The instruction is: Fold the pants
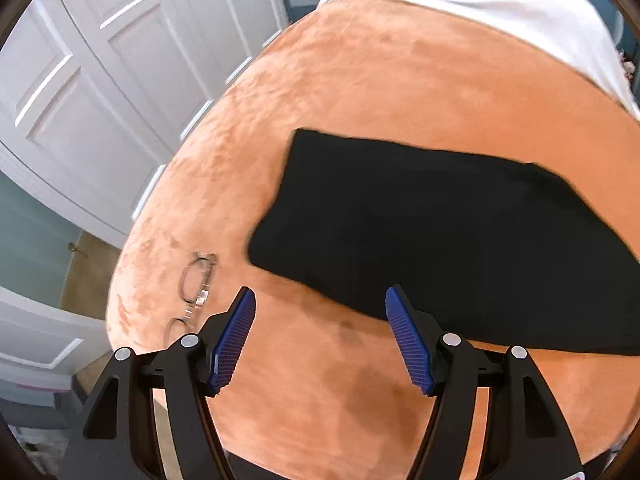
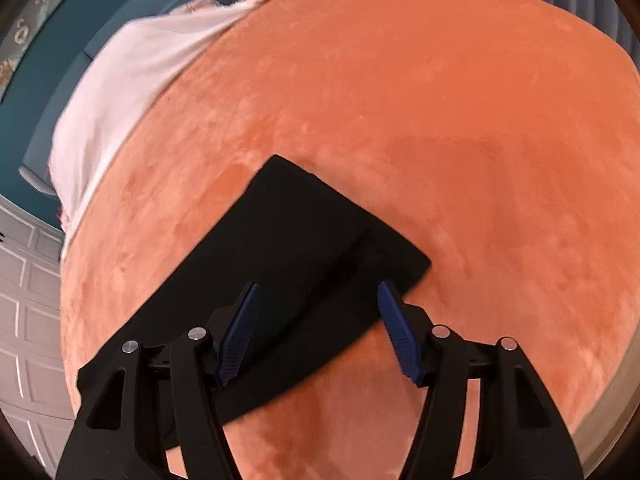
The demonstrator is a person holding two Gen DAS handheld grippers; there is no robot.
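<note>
Black pants (image 1: 420, 232) lie folded flat into a long strip on an orange plush bedspread (image 1: 360, 80). My left gripper (image 1: 320, 300) hangs open above the spread, just off the near left end of the pants, with nothing between its blue pads (image 1: 234, 336). In the right wrist view the pants (image 2: 296, 248) show a folded layer with a step edge on top. My right gripper (image 2: 318, 294) stands open above the near edge of the pants, apart from the cloth, its blue pads (image 2: 400, 336) empty.
A pair of glasses (image 1: 196, 284) lies on the spread left of my left gripper. White bedding (image 1: 500, 8) covers the far end of the bed (image 2: 120, 92). White panelled closet doors (image 1: 100, 60) stand past the bed's left edge.
</note>
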